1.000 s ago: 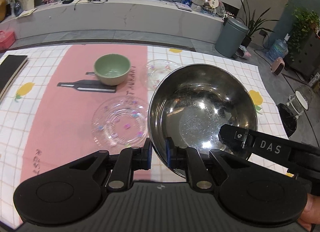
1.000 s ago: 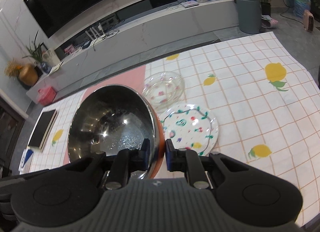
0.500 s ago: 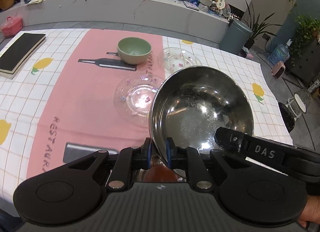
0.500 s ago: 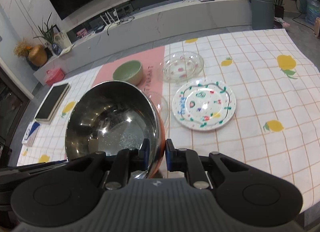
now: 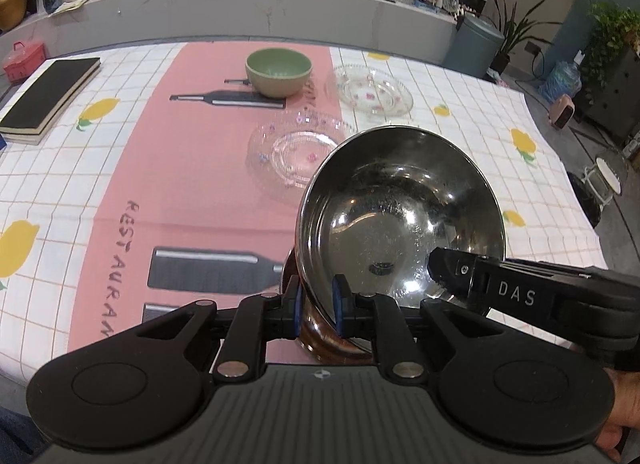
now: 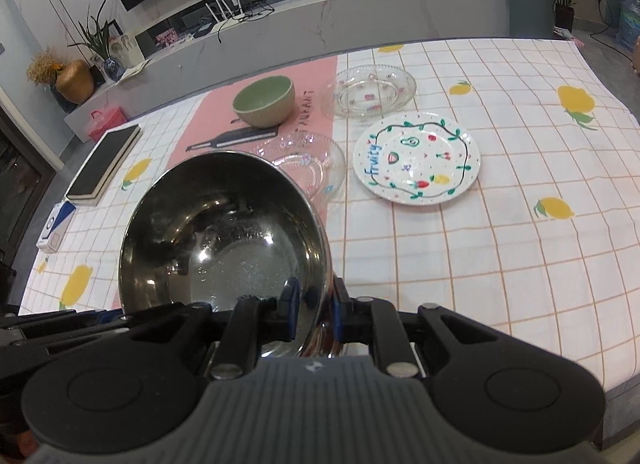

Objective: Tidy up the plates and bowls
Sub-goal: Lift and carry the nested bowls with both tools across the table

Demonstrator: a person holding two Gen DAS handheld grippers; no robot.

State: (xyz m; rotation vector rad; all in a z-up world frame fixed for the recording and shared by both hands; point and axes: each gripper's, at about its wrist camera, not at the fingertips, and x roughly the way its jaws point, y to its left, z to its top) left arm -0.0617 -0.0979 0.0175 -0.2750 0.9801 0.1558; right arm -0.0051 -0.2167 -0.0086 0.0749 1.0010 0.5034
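Both grippers are shut on the rim of a steel bowl (image 5: 400, 224), which also shows in the right wrist view (image 6: 224, 232). My left gripper (image 5: 316, 306) pinches its near left rim, my right gripper (image 6: 312, 314) its near right rim. The bowl hangs above the table near the front edge. A green bowl (image 5: 278, 71) (image 6: 264, 101) stands far on the pink runner. A clear glass plate (image 5: 296, 154) (image 6: 316, 166) lies in front of it. A second glass dish (image 5: 374, 94) (image 6: 374, 91) lies to the right, and a white painted plate (image 6: 416, 162) beside that.
A black book (image 5: 46, 98) (image 6: 106, 158) lies at the table's left edge. A small blue and white box (image 6: 56, 226) sits near it. The checked cloth (image 6: 500, 244) covers the table. A grey bin (image 5: 474, 44) stands on the floor beyond.
Both grippers have drawn back toward the near table edge with the steel bowl. More of the table now shows, and the bowl sits lower in both views.
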